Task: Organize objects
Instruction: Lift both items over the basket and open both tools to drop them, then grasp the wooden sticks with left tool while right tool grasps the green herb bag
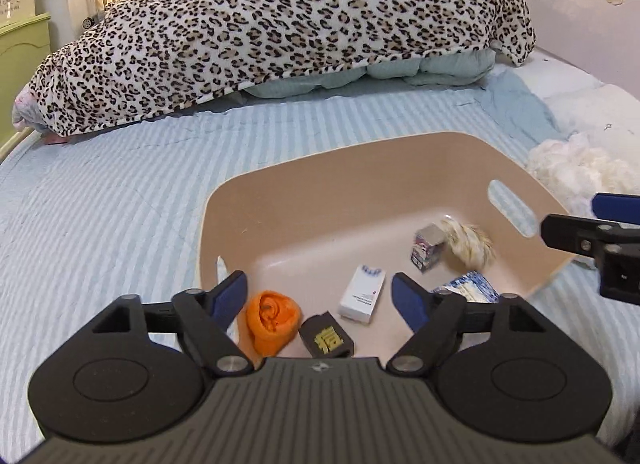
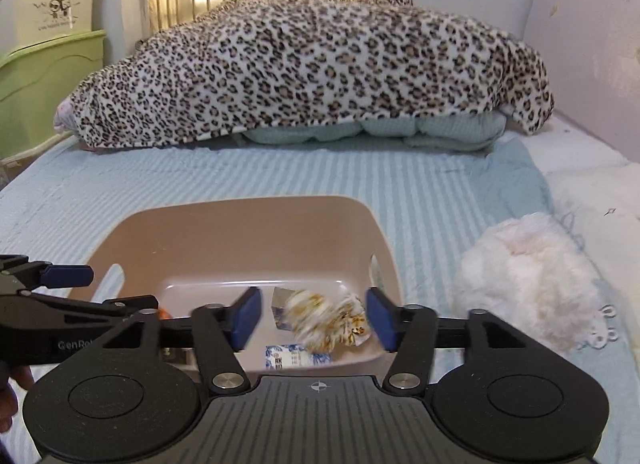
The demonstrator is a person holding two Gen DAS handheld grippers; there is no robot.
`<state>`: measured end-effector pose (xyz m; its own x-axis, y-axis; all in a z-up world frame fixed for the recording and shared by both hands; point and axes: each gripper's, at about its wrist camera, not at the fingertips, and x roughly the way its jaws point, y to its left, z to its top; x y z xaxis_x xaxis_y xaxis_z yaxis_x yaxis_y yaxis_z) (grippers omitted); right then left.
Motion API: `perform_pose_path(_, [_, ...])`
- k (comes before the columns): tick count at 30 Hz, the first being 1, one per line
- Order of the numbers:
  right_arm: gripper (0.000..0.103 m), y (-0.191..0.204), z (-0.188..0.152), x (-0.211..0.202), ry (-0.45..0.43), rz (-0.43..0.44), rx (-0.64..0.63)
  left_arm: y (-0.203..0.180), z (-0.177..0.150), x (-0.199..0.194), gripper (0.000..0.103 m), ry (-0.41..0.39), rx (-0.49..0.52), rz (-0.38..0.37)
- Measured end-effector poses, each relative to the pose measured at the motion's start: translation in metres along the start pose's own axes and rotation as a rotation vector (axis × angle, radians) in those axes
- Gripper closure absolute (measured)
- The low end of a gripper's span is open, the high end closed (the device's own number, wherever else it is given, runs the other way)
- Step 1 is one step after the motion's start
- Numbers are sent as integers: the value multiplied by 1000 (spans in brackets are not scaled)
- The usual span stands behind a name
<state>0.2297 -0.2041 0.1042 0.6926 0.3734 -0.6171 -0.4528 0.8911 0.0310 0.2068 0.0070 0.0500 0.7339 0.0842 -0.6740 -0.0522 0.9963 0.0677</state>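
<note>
A tan plastic bin sits on the striped bed. Inside lie an orange rolled cloth, a dark box with gold characters, a white box, a small patterned box, a blue-white packet and a white-and-gold fuzzy item, which is motion-blurred. My left gripper is open above the bin's near side. My right gripper is open above the bin; the blurred fuzzy item is below, between its fingers. The right gripper also shows at the right edge of the left wrist view.
A leopard-print blanket covers a heap at the bed's far end. A white fluffy object lies right of the bin. Green and cream storage boxes stand to the left of the bed. A wall runs along the right.
</note>
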Motion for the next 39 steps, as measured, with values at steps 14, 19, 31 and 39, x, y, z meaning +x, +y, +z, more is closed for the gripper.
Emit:
perform_pose_path(14, [22,-7,-52,-39,61,25,-32,4,-53,-33,17,53,-36,-13])
perform_pose_path(19, [22,-5,-75,-24,134,25,-49,-2,-72,-26,17,87,-33,-10])
perform_pose_path(31, [22,-3,-104,13,245,48,-55,-22,-95,8,17,152,-15,-45])
perform_pose_path(39, [22,0,-116,35,334,92,-43,-31,-97,29,17,179,-26,-76])
